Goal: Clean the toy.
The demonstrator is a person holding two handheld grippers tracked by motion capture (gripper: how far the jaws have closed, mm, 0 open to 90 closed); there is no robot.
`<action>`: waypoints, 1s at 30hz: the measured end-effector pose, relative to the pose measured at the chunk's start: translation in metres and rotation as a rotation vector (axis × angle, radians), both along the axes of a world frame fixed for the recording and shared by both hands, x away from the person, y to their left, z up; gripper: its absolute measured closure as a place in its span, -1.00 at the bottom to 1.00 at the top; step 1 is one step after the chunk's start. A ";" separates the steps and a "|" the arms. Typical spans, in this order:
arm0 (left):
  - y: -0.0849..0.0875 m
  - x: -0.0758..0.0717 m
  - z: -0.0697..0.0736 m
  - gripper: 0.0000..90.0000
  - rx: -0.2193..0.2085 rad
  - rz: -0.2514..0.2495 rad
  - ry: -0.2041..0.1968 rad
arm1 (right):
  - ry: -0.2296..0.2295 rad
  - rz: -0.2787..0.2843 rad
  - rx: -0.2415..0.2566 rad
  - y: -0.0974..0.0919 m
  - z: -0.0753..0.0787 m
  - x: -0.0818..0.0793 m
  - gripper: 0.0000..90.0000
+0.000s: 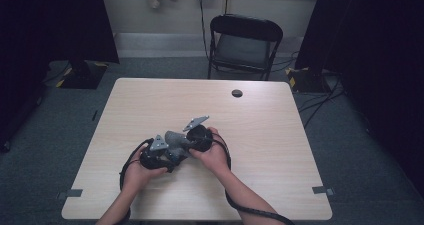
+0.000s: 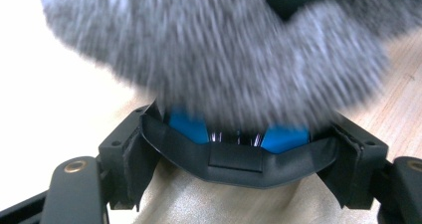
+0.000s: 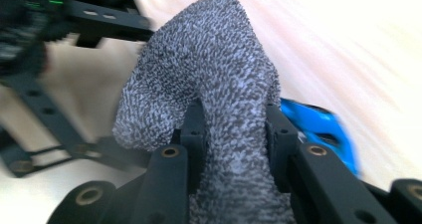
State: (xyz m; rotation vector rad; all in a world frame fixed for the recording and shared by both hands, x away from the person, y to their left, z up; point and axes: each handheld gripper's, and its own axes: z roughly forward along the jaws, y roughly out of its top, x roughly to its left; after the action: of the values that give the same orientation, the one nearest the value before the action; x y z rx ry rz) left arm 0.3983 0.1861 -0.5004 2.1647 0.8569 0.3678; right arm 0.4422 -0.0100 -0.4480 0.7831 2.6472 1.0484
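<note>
A fuzzy grey sock (image 1: 175,137) is held up between both grippers over the near middle of the table. My right gripper (image 3: 234,129) is shut on the sock (image 3: 204,59), whose fabric bunches up between the jaws. Just behind the sock lies a blue and black object (image 3: 318,129) that looks like a toy car. My left gripper (image 2: 234,159) stands wide, with its pads pressed on the two sides of that blue and black object (image 2: 189,127). The sock (image 2: 219,50) hangs blurred right above it. In the high view the left gripper (image 1: 171,156) and right gripper (image 1: 183,143) nearly touch.
The wooden table (image 1: 260,135) has a round cable hole (image 1: 237,93) near its far edge. A black folding chair (image 1: 245,40) stands beyond the table. Cables trail from both hands toward the near edge.
</note>
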 end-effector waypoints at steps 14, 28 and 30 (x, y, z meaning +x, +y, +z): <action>0.000 0.000 0.000 -0.46 0.000 -0.001 0.000 | 0.012 -0.172 -0.027 -0.042 -0.014 0.029 0.54; 0.000 0.000 0.000 -0.46 -0.003 0.000 0.000 | 0.009 -0.098 0.083 -0.028 0.010 0.008 0.54; 0.000 0.000 0.000 -0.46 -0.002 0.000 0.000 | 0.008 -0.074 0.086 -0.018 0.011 0.002 0.53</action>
State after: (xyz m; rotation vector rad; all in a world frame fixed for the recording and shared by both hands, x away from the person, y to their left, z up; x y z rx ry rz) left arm 0.3983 0.1861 -0.5005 2.1633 0.8563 0.3670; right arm 0.4445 -0.0280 -0.4367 0.8972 2.5723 1.1485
